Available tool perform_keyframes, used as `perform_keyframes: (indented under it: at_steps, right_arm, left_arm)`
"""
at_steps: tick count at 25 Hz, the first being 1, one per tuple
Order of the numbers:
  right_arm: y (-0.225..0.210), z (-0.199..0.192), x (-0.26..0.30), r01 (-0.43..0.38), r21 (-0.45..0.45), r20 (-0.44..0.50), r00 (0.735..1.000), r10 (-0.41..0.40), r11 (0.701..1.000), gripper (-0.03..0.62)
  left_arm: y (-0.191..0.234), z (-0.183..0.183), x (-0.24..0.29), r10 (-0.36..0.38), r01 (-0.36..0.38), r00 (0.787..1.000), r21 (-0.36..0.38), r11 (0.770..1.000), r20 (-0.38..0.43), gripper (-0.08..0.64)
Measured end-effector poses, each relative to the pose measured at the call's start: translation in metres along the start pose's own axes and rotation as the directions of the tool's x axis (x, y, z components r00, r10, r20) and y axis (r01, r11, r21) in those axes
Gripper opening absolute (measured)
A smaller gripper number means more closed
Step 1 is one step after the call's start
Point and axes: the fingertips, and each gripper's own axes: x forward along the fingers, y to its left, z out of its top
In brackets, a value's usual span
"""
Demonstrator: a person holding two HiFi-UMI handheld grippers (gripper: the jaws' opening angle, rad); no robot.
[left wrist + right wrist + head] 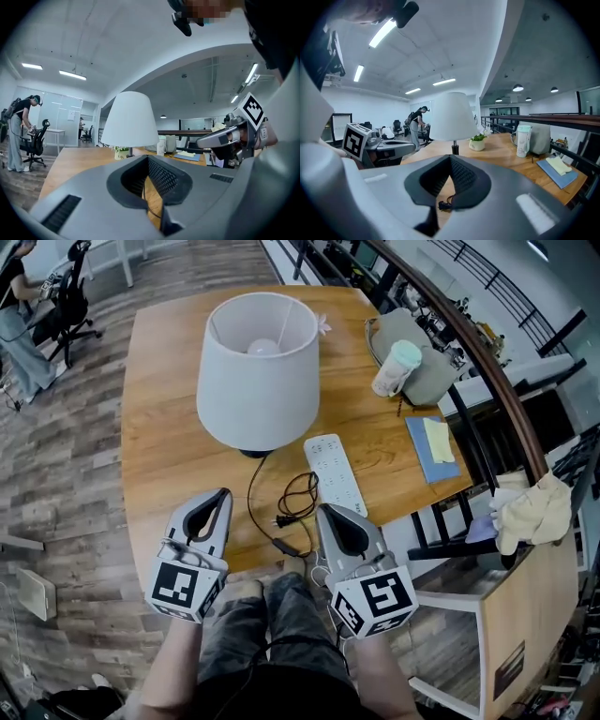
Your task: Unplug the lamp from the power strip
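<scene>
In the head view, both grippers are held side by side over the person's lap, at the near edge of the wooden table (159,427). The left gripper (225,491) is seen with its jaws brought together at the tips, and nothing is gripped between them. In the left gripper view, only table top is seen through the opening behind the closed tips. The right gripper (323,509) is likewise closed tip to tip and empty, as is confirmed in the right gripper view.

Just beyond the grippers, and between them, the plug (280,520) is lying loose on the table. It is out of the power strip (335,474), near that strip's near end but apart from it. The black cord (249,501) is coiled in a small loop beside the plug and is led back to the foot of the lamp (258,371). The power strip is laid flat, just to the right of the lamp's foot.

The lamp stands upright at the middle of the table, its white shade seen from above. Farther right, a blue notebook (431,451) is placed near the table's edge. Behind it, a cup with a green lid (397,367) is set against a grey bag (433,376). At the far left, a person (19,324) is seen beside an office chair (70,301).
</scene>
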Motion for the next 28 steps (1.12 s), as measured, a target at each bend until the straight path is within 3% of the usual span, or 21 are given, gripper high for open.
perform_keyframes:
  at_steps: [8, 22, 28]
  right_arm:
    - [0.000, 0.041, -0.018, 0.025, -0.023, 0.137, 0.990, -0.022, 0.999, 0.008]
    - [0.006, 0.082, -0.031, 0.033, -0.071, 0.207, 0.978, -0.018, 0.997, 0.008]
    - [0.013, 0.082, -0.028, 0.005, -0.075, 0.212, 0.977, 0.011, 0.997, 0.008]
  left_arm:
    - [0.004, 0.043, -0.010, -0.007, 0.007, 0.996, -0.004, 1.000, 0.093, -0.005]
    - [0.016, 0.093, -0.033, 0.026, -0.022, 0.985, -0.021, 1.000, 0.170, -0.005]
    - [0.021, 0.093, -0.038, 0.046, -0.042, 0.981, -0.027, 0.999, 0.187, -0.005]
